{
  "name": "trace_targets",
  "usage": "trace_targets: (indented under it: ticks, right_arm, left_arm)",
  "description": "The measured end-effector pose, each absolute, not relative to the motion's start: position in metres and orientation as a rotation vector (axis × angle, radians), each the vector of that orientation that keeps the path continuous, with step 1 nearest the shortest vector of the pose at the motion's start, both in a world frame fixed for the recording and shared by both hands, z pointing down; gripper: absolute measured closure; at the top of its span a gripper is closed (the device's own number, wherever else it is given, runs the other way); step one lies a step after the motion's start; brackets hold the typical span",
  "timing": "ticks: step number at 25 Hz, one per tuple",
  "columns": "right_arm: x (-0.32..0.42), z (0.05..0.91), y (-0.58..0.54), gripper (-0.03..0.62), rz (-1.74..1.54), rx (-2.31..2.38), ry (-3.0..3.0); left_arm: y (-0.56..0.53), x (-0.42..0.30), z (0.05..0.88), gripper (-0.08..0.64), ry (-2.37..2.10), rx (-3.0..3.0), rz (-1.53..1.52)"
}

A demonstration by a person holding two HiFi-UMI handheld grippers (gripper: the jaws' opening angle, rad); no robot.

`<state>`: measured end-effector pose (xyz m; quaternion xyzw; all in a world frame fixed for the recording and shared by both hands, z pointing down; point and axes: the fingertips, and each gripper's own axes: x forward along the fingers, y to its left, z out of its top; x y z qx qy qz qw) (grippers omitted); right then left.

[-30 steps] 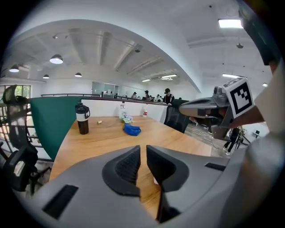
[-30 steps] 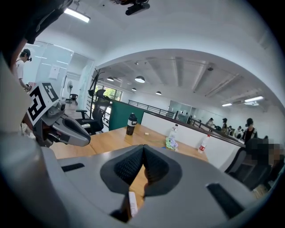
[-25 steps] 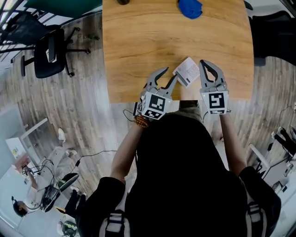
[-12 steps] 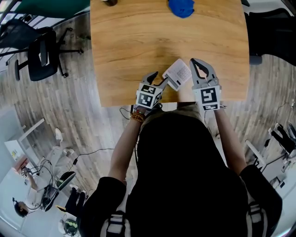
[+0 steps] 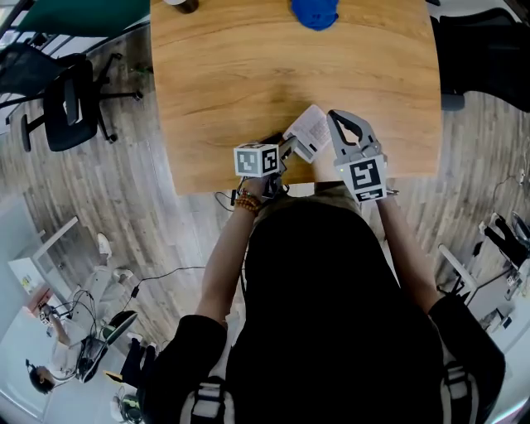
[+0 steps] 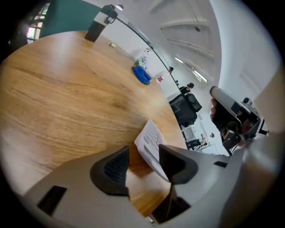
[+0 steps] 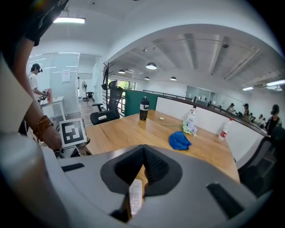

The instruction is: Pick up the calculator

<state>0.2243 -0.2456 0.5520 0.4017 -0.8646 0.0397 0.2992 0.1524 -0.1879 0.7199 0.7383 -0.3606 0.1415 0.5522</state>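
The white calculator (image 5: 310,128) is tilted up on edge just above the wooden table (image 5: 232,74), near its front edge. My right gripper (image 5: 333,118) is shut on it; in the right gripper view the calculator (image 7: 135,196) shows edge-on between the pressed pads (image 7: 153,167). My left gripper (image 5: 286,147) sits low at the calculator's left. Its jaws are closing, and in the left gripper view the calculator (image 6: 151,140) stands between them, close to the right pad (image 6: 171,162), with no pad pressing on it.
A blue cloth (image 5: 315,12) lies at the table's far side, and a dark bottle (image 7: 144,109) stands at the far left corner. A black office chair (image 5: 70,99) is on the floor to the left. The table's front edge (image 5: 215,186) is right at my hands.
My left gripper has let go of the calculator, rolled over and sunk toward the table. The right gripper has kept its hold and come down slightly.
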Motion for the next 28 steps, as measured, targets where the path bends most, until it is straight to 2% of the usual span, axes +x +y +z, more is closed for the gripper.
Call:
trace_targets:
  ticks: [11, 19, 23, 28]
  right_arm:
    - [0.224, 0.553, -0.241, 0.586, 0.132, 1.110, -2.295]
    - [0.232, 0.550, -0.243, 0.586, 0.165, 1.164, -2.275]
    - [0.234, 0.547, -0.243, 0.586, 0.169, 1.197, -2.274]
    - [0.240, 0.543, -0.244, 0.586, 0.162, 1.240, -2.275]
  left_arm:
    - [-0.176, 0.171, 0.741, 0.344, -0.715, 1.541, 0.219]
    - [-0.175, 0.174, 0.748, 0.405, -0.707, 1.462, 0.178]
    - [-0.174, 0.179, 0.748, 0.463, -0.644, 1.371, 0.111]
    - [-0.176, 0.180, 0.750, 0.476, -0.624, 1.353, 0.141]
